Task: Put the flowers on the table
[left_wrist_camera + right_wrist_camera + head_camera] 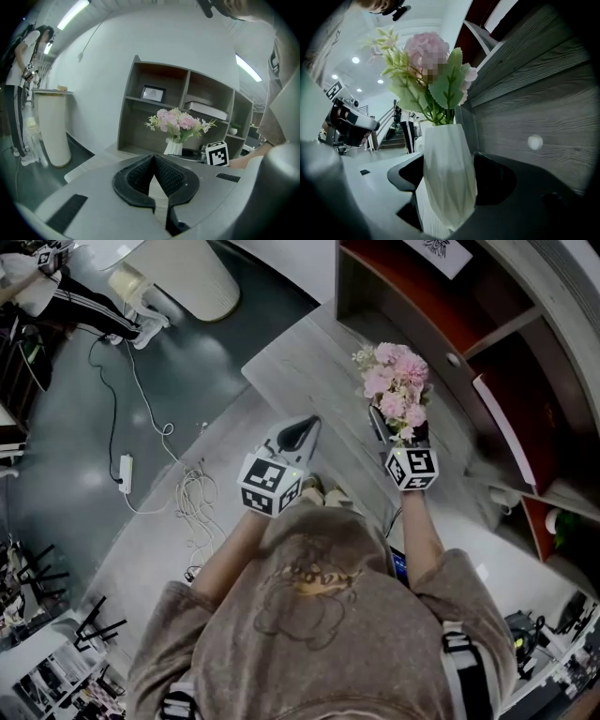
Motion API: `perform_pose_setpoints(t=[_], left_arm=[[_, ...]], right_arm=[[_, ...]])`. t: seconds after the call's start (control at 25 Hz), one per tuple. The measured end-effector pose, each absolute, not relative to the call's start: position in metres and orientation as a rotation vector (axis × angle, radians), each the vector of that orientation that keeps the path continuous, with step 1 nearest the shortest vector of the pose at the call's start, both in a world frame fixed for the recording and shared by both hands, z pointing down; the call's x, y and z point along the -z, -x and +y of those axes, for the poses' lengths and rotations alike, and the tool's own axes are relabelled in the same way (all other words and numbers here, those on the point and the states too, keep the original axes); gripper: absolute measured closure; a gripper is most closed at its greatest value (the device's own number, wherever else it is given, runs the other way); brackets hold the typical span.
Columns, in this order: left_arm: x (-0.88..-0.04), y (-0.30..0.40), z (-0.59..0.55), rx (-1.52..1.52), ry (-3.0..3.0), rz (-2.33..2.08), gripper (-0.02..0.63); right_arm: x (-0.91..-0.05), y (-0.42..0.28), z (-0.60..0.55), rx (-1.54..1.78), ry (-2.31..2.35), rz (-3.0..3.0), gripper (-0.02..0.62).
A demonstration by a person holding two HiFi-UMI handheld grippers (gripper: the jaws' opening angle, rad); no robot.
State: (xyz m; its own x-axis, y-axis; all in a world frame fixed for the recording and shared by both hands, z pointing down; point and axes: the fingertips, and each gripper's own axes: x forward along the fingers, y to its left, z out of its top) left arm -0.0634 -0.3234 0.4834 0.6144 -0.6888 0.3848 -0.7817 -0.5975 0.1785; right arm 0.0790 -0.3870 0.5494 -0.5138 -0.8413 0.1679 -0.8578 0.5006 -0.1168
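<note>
The table (309,362) runs toward 11 o'clock in the head view, with the shelf unit (525,362) at 2 o'clock. The flowers (398,385) stand upright in a white vase (447,173) over the table's right end. The right gripper (398,432) clamps the vase from 6 o'clock. The left gripper (302,432), at its 9 o'clock, has its jaws together on nothing. Set-down therefore falls to the right gripper.
</note>
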Motion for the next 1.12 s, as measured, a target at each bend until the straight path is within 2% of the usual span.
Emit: perform_pose_setpoints(t=[1.12], left_arm=[[-0.484,0.060,-0.320,-0.358,-2.498,-1.155,0.588]], right_arm=[[-0.568,-0.083,-0.371,-0.352,-1.501,-2.592,0.273]])
